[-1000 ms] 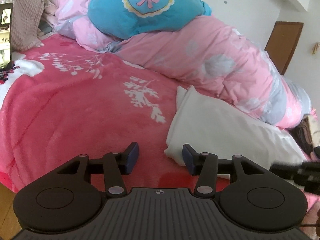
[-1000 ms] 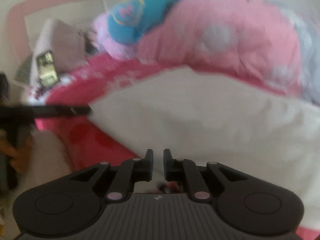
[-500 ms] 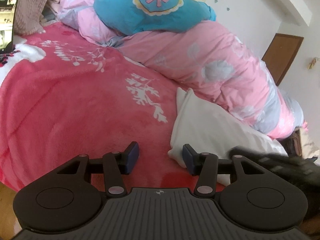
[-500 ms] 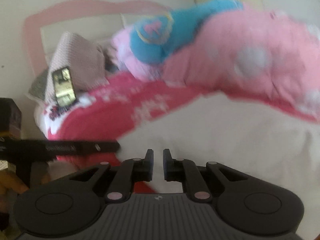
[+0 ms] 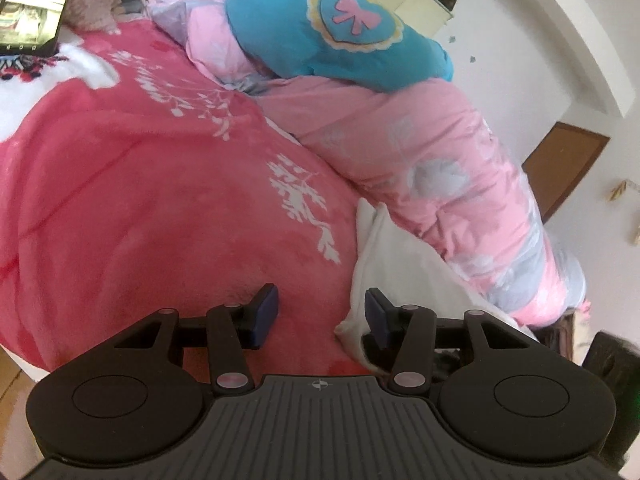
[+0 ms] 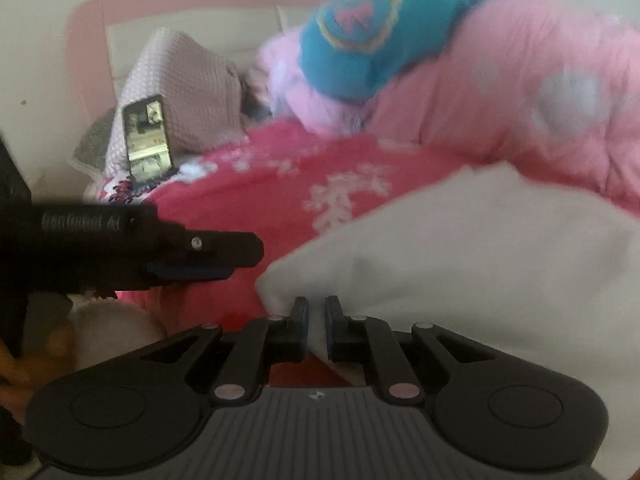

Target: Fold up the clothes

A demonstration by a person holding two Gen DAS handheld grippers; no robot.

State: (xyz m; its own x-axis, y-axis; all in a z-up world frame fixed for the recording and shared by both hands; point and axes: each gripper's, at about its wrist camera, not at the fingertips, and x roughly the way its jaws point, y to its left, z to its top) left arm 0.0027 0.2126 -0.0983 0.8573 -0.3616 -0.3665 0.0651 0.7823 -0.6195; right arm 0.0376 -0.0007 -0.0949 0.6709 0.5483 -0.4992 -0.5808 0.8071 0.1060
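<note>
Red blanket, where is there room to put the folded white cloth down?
The red blanket lies bare between the phone and the white cloth. Along the pink quilt and blue pillow it is crowded.

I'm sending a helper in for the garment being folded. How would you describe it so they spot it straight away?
Find the bed's red blanket with white branch prints. At its near edge, beside the rolled pink quilt, lies the white garment. It is the only plain, unprinted cloth there, and the right tongs pinch its edge.
</note>
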